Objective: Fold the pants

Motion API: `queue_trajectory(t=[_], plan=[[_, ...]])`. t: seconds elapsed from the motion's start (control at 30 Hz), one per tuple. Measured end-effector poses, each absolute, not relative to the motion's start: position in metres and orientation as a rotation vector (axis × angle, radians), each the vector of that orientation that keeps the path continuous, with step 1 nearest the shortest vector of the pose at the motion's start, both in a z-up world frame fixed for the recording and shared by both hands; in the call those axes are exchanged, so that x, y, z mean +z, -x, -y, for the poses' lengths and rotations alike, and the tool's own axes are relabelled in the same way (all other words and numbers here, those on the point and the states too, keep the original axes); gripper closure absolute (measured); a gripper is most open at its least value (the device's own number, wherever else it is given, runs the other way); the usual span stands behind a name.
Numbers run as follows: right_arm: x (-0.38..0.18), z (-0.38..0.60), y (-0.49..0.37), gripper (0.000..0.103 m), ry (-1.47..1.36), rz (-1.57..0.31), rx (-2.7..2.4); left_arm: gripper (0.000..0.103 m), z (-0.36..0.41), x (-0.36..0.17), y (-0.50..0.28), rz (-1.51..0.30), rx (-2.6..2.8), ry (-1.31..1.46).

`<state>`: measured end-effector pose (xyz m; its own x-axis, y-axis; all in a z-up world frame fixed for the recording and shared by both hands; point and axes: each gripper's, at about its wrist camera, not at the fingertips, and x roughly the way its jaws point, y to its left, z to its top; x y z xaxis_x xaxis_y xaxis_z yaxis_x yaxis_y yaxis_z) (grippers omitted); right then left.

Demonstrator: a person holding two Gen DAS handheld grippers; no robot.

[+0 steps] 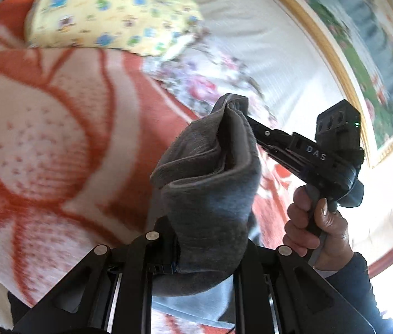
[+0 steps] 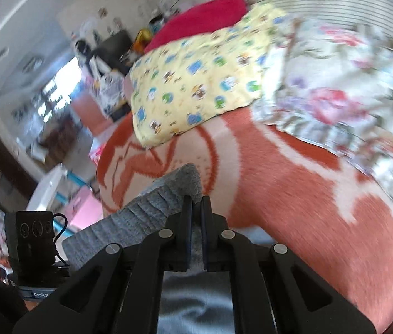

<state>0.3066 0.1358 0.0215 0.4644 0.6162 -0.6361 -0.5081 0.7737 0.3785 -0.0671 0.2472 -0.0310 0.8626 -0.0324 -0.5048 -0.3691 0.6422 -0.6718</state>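
Observation:
Grey pants (image 1: 210, 183) hang bunched in the air above the bed. My left gripper (image 1: 207, 239) is shut on a thick fold of them, and the cloth hides its fingertips. In the same view my right gripper (image 1: 245, 114), held by a hand (image 1: 316, 222), pinches the upper end of the cloth. The right wrist view shows the right gripper (image 2: 195, 206) shut on the ribbed grey waistband (image 2: 165, 194), with more grey cloth below its fingers. The left gripper's camera housing (image 2: 33, 236) sits at the lower left.
An orange and white patterned blanket (image 1: 43, 139) covers the bed. A yellow printed pillow (image 2: 196, 89) and a floral pillow (image 2: 335, 97) lie at its far end, with red bedding (image 2: 204, 14) behind. A framed picture (image 1: 363, 55) hangs on the wall. Cluttered furniture (image 2: 107, 55) stands beyond the bed.

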Motion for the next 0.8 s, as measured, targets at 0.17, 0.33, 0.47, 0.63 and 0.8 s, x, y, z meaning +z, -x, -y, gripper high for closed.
queue_trajectory(t=[0.17,0.33,0.47,0.63,0.8], plan=[[0.031,-0.096,-0.279,0.096,-0.217,-0.804,0.636,0.089,-0.216,-0.023,0.055,-0.540,0.141,0.823],[0.036,-0.070,-0.253,0.096,-0.253,-0.778,0.592,0.090,-0.197,-0.020,0.049,-0.566,0.108,0.802],[0.039,-0.050,-0.233,0.096,-0.289,-0.758,0.561,0.090,-0.184,-0.018,0.048,-0.581,0.079,0.783],[0.040,-0.026,-0.210,0.096,-0.339,-0.743,0.518,0.090,-0.158,-0.013,0.045,-0.603,0.032,0.752],[0.038,0.000,-0.184,0.096,-0.385,-0.720,0.473,0.089,-0.132,-0.012,0.040,-0.635,-0.021,0.722]])
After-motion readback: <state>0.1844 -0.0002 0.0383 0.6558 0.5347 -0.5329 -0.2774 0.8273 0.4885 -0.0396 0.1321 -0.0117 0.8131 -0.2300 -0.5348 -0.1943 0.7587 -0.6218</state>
